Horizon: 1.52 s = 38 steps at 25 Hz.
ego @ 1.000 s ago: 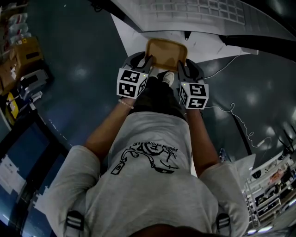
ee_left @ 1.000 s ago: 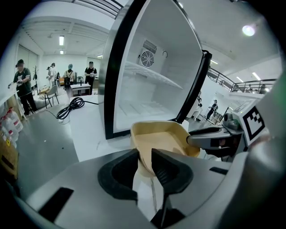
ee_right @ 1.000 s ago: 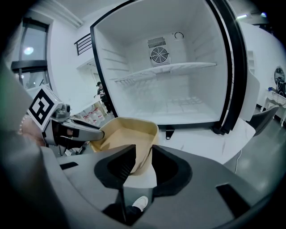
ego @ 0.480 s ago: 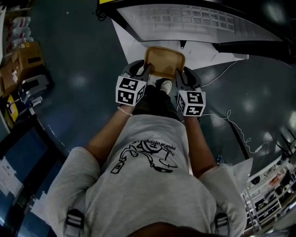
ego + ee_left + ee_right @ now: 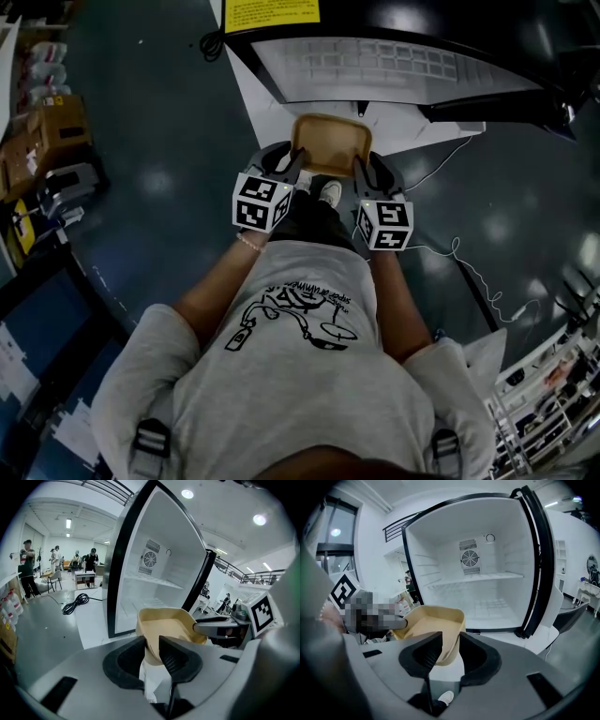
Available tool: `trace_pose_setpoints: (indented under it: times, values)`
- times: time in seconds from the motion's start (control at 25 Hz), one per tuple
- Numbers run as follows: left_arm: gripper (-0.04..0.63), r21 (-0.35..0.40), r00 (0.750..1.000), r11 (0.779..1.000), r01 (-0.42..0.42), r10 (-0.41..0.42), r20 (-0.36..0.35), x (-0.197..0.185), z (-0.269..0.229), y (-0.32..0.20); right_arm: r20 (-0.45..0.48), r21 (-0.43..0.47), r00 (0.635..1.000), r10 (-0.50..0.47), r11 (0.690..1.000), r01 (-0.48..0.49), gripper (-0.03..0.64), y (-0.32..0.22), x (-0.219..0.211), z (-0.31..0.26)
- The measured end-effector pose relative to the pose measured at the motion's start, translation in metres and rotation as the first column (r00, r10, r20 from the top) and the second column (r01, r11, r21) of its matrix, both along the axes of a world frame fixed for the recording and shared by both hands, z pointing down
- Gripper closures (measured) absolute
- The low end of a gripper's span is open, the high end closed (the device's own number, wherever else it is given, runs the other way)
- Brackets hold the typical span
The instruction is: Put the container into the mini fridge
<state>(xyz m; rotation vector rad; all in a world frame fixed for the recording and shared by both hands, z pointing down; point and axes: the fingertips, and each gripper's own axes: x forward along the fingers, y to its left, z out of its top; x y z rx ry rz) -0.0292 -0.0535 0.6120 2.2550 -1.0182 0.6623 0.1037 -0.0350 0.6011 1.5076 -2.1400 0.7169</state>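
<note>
A tan, open-topped container (image 5: 328,144) hangs level between my two grippers, in front of the open mini fridge (image 5: 375,66). My left gripper (image 5: 292,167) is shut on the container's left rim (image 5: 149,641). My right gripper (image 5: 360,171) is shut on its right wall (image 5: 452,641). The container (image 5: 168,625) looks empty inside. The fridge's white interior (image 5: 487,588) has one shelf and a fan at the back. Its door (image 5: 541,564) stands swung out to the right.
A white sheet (image 5: 253,89) lies on the dark floor under the fridge. A thin white cable (image 5: 473,262) trails at the right. Boxes and gear (image 5: 52,141) line the left wall. Several people stand far off in the room (image 5: 56,557).
Both grippers and the container have drifted a little down and left in the head view. More of the fridge top and its yellow label has come into view.
</note>
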Motion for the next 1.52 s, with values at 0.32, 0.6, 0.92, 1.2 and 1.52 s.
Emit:
trace_pose_setpoints:
  times: [0.32,0.6,0.92,1.2,1.52]
  values:
    - [0.492,0.018,1.000,1.000,-0.001,0.002,-0.025,0.004,-0.024,0.003,0.004,0.024,1.000,0.011,1.000,-0.011,0.492,0.001,0.005,-0.023]
    - [0.492,0.034,0.999,0.999,-0.001,0.002,-0.042,0.006,-0.042,0.006,0.015,0.037,1.000,0.019,0.999,-0.020,0.492,0.004,0.007,-0.040]
    - [0.492,0.046,0.998,0.999,-0.013,0.015,-0.053,0.009,-0.056,0.011,0.022,0.062,0.999,0.031,0.998,-0.033,0.492,0.005,0.010,-0.061]
    - [0.492,0.040,0.997,0.999,-0.011,0.014,-0.072,0.012,-0.067,0.017,0.028,0.068,0.999,0.036,0.997,-0.038,0.492,0.008,0.014,-0.071]
    - [0.492,0.048,0.996,0.999,-0.017,0.021,-0.089,0.016,-0.080,0.021,0.028,0.077,0.999,0.036,0.996,-0.038,0.492,0.012,0.019,-0.085]
